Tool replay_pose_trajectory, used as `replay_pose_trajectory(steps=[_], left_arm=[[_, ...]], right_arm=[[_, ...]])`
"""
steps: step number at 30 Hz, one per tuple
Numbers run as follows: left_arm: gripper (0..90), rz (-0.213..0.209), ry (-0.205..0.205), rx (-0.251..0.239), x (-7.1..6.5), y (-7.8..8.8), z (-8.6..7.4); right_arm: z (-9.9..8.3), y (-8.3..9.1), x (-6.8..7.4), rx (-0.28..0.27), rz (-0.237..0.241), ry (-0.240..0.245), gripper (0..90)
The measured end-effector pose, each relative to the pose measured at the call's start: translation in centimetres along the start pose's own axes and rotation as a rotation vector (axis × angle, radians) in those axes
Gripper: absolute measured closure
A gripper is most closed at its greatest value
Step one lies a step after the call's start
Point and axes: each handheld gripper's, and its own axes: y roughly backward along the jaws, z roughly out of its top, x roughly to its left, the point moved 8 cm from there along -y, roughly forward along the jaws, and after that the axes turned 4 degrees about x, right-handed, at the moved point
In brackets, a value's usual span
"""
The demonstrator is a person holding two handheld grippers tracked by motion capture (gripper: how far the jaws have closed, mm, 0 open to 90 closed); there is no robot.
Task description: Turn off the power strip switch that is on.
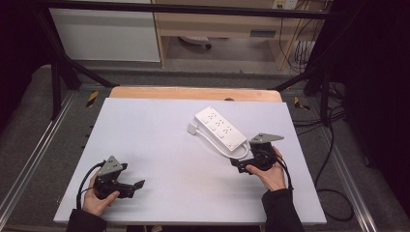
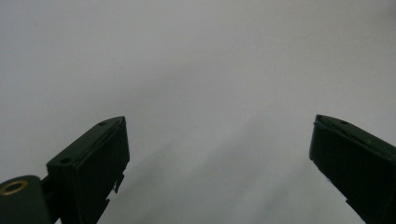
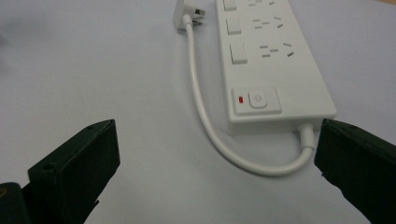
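High view, table: a white table [image 1: 159, 159] is seen from above.
High view, strip: a white power strip [image 1: 220, 127] lies flat, right of the middle, with its cord [image 1: 231, 153] looped beside it and its plug [image 1: 192, 128] at the far end of the loop.
High view, right claw: the right claw [image 1: 238, 164] is held just beside the near end of the strip, not touching it.
High view, left claw: the left claw [image 1: 138, 186] is held low near the front left, well apart from the strip.
Left gripper view, claw: the jaws are spread wide, and nothing is held between them; bare table [image 2: 196, 70] is seen.
Right gripper view, claw: the jaws are spread wide and empty.
Right gripper view, strip: the strip [image 3: 275, 65] is seen ahead, with its switch [image 3: 257, 99] at the near end. The cord [image 3: 205, 116] bends between the jaws, and the plug [image 3: 189, 11] lies far off.
Step, likely: the strip or its cord is about to be picked up.
How it is done well: the claw should be moved forward slowly and kept low, and one thing should be aimed for. The jaws should be closed only when that thing sits right between them. The switch should not be bumped.
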Motion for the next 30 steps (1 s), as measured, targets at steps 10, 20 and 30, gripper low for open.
replay_pose_trajectory(steps=[10, 20, 30], left_arm=[[5.1, -0.003, 0.0, 0.002, -0.1, 0.0, 0.0], [5.3, -0.003, -0.003, 0.005, -0.2, -0.1, 0.0], [5.4, -0.006, -0.007, 0.007, -0.3, -0.1, -0.1]], right_arm=[[-3.9, 0.8, -0.6, 0.022, 0.02, -0.001, 0.7], [-6.8, 1.5, -1.3, 0.037, 0.023, -0.006, 0.7], [-9.0, 2.0, -2.1, 0.047, 0.027, -0.023, 0.8]])
